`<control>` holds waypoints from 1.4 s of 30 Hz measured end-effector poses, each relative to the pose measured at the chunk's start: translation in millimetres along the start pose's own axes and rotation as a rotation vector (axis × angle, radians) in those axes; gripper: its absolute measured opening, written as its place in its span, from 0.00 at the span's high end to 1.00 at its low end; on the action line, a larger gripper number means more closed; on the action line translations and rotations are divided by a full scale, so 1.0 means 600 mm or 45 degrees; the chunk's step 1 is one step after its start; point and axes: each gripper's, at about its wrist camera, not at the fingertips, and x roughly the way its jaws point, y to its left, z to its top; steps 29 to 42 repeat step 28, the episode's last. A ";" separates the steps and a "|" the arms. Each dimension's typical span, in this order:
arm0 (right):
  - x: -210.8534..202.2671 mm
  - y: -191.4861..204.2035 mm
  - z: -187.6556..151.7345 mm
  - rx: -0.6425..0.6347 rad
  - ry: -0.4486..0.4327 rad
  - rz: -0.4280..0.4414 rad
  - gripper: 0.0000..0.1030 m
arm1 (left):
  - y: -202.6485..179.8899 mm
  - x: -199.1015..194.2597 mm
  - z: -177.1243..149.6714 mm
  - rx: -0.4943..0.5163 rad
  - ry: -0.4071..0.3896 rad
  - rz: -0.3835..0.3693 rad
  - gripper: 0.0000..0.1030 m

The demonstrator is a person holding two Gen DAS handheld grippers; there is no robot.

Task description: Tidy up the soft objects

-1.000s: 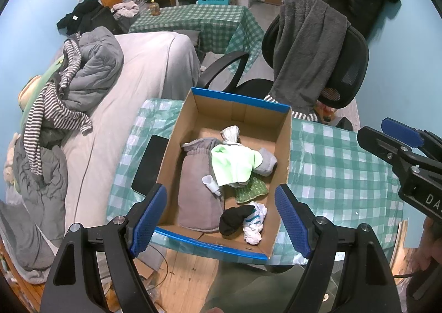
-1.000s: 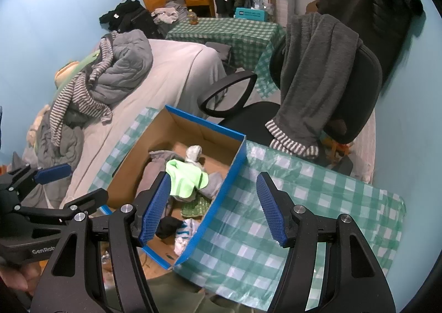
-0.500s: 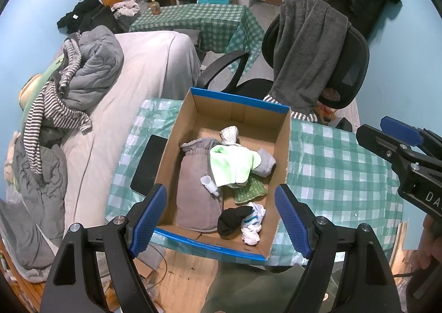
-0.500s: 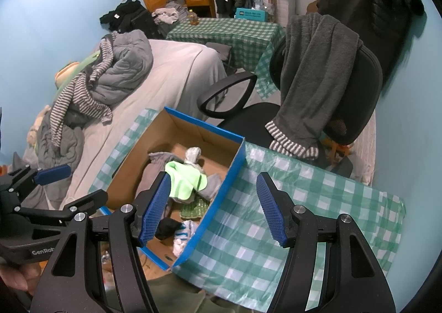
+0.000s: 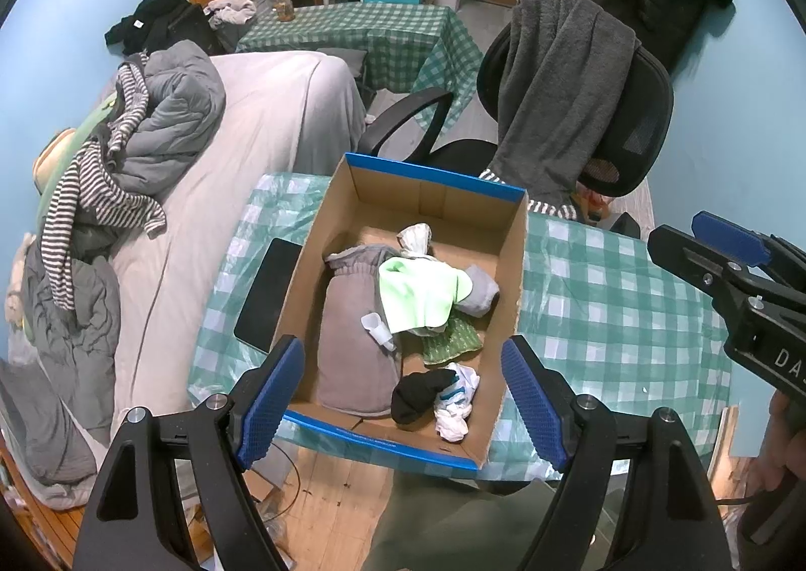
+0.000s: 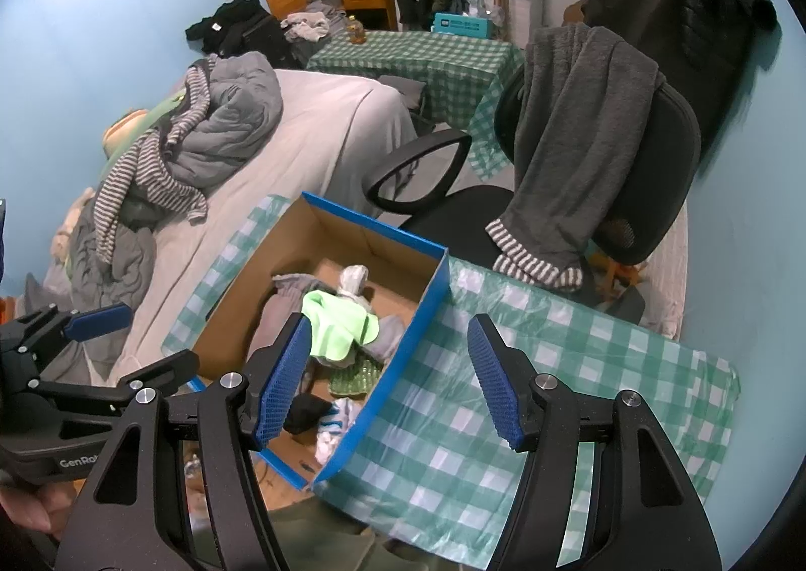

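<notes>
A blue-rimmed cardboard box [image 5: 511,268] [image 6: 428,304] stands on the green checked table [image 5: 604,309] [image 6: 478,420]. Inside lie a grey garment [image 5: 352,349], a light green cloth [image 5: 418,289] [image 6: 332,324], a dark green knit piece [image 5: 451,341], a black sock [image 5: 418,394] and a white sock [image 5: 456,407]. My left gripper [image 5: 403,399] hovers open above the box's near edge, nothing between its blue pads. My right gripper [image 6: 388,379] is open and empty above the box's right wall.
A black tablet [image 5: 267,294] lies on the table left of the box. Behind stands an office chair [image 5: 629,117] draped with a grey towel. A bed [image 5: 242,127] with heaped clothes fills the left. A second checked table [image 5: 362,32] stands at the back.
</notes>
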 end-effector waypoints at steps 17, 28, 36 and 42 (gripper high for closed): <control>0.001 -0.004 -0.001 -0.003 0.003 0.003 0.38 | -0.008 -0.001 -0.005 -0.004 0.005 -0.005 0.17; 0.002 -0.005 -0.001 -0.003 0.002 0.004 0.38 | -0.015 0.000 -0.002 0.016 0.018 0.006 0.17; 0.002 -0.005 -0.001 -0.003 0.002 0.004 0.38 | -0.015 0.000 -0.002 0.016 0.018 0.006 0.17; 0.002 -0.005 -0.001 -0.003 0.002 0.004 0.38 | -0.015 0.000 -0.002 0.016 0.018 0.006 0.17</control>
